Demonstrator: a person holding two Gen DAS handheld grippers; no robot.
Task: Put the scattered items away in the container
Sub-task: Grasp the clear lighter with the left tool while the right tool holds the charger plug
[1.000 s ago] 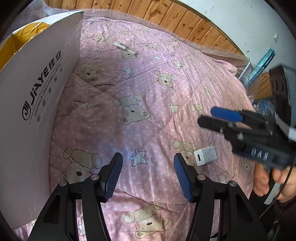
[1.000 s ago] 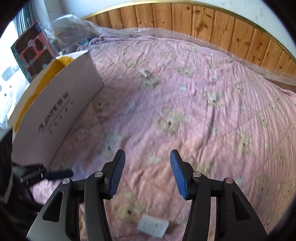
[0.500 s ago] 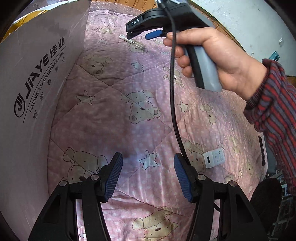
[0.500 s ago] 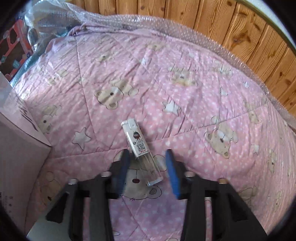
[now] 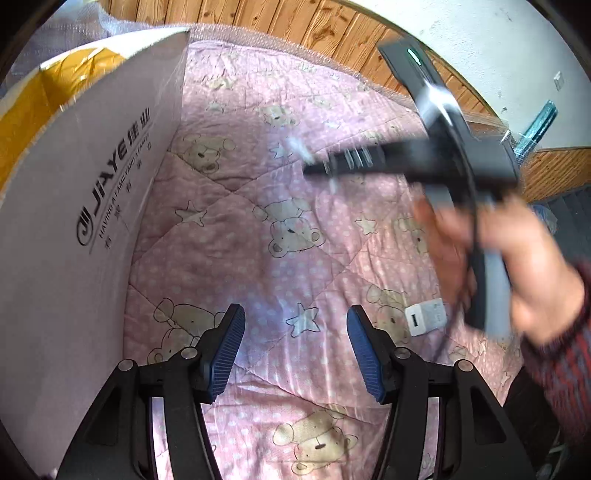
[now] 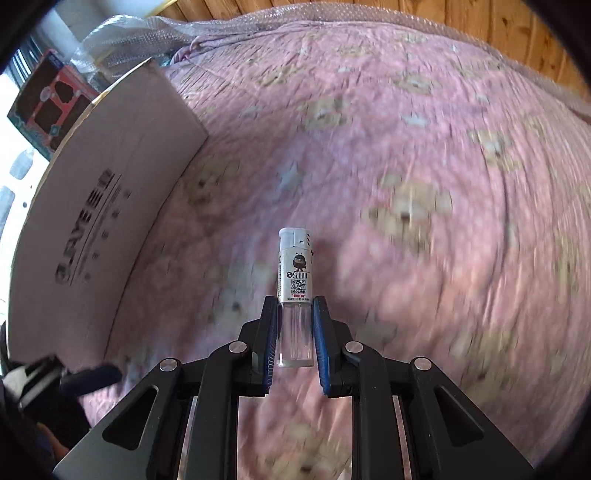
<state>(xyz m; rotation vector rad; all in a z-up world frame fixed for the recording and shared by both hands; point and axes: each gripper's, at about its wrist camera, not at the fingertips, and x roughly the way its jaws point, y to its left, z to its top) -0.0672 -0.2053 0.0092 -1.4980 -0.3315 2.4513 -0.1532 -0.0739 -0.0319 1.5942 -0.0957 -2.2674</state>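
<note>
A clear lighter (image 6: 294,291) with a white printed label sticks forward out of my right gripper (image 6: 294,314), which is shut on its transparent lower end and holds it above the pink quilt. In the left wrist view the right gripper (image 5: 317,166) is a dark blur held by a hand (image 5: 517,266), with the lighter (image 5: 301,149) only a pale smear at its tip. My left gripper (image 5: 295,332) is open above the quilt with nothing between its fingers. A white charger plug (image 5: 424,317) lies on the quilt to its right. The white cardboard box (image 5: 74,206) stands at the left.
The bear-print quilt (image 5: 295,229) covers a bed with a wooden panel wall (image 5: 295,22) behind it. The box (image 6: 110,192) has a yellow inside (image 5: 33,103). A colourful toy box (image 6: 48,107) and bubble wrap (image 6: 122,40) lie past it.
My right gripper closed on the lighter and lifted it off the quilt, swinging back toward the box side. The left gripper stayed open and nearly still.
</note>
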